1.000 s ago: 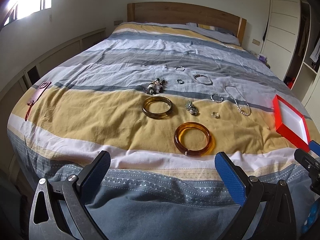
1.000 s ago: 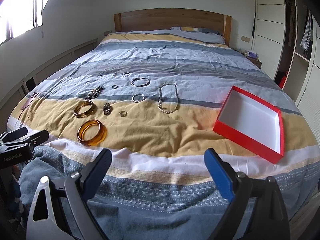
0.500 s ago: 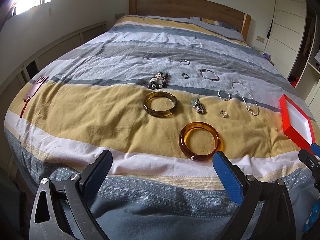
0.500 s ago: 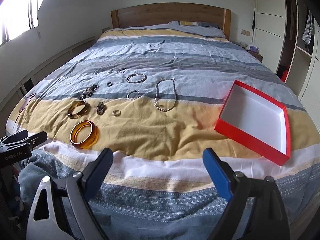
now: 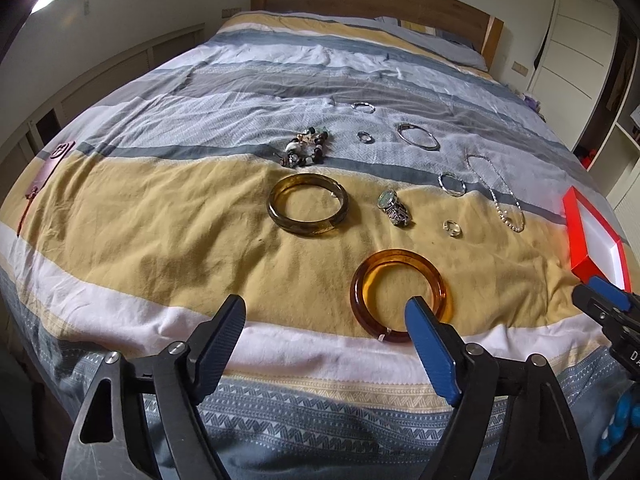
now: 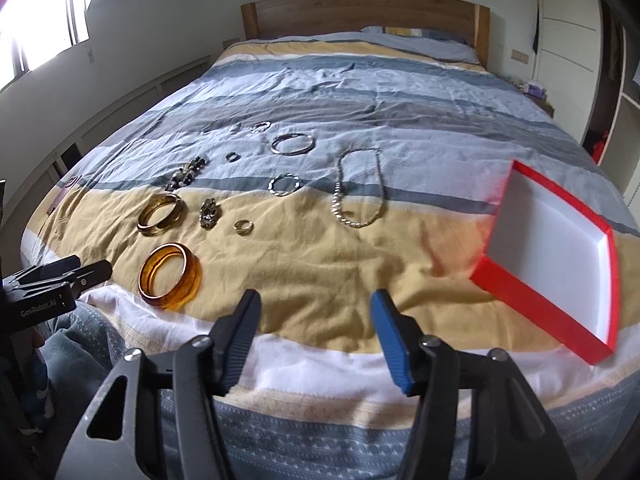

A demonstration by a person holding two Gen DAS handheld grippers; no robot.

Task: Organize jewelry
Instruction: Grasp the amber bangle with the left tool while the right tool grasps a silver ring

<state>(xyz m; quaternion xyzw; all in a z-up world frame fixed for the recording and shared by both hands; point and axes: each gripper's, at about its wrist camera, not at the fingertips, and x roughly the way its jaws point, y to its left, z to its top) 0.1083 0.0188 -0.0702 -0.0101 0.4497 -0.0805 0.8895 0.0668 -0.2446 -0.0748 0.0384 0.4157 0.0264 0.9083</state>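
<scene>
Jewelry lies spread on the striped bedspread. An amber bangle (image 5: 362,280) (image 6: 170,278) lies nearest. Behind it are a darker bangle (image 5: 308,209) (image 6: 160,214), a beaded bracelet (image 5: 306,148), a watch (image 5: 394,208), a small ring (image 5: 452,228) (image 6: 243,226), silver bangles (image 5: 418,136) (image 6: 292,145) and a chain necklace (image 5: 498,192) (image 6: 358,188). A red box with white inside (image 6: 556,256) (image 5: 592,236) sits at the right. My left gripper (image 5: 326,320) is open just before the amber bangle. My right gripper (image 6: 316,312) is open and empty, above the bed's near edge.
The wooden headboard (image 6: 360,12) and pillows are at the far end. A wall with a window (image 6: 40,36) is on the left and white wardrobes (image 6: 572,40) on the right. A reddish tassel item (image 5: 48,168) lies at the bed's left edge.
Both grippers have moved forward and lower toward the bed. The amber bangle now lies just beyond the left gripper's right finger. Both jaws have narrowed but stay open.
</scene>
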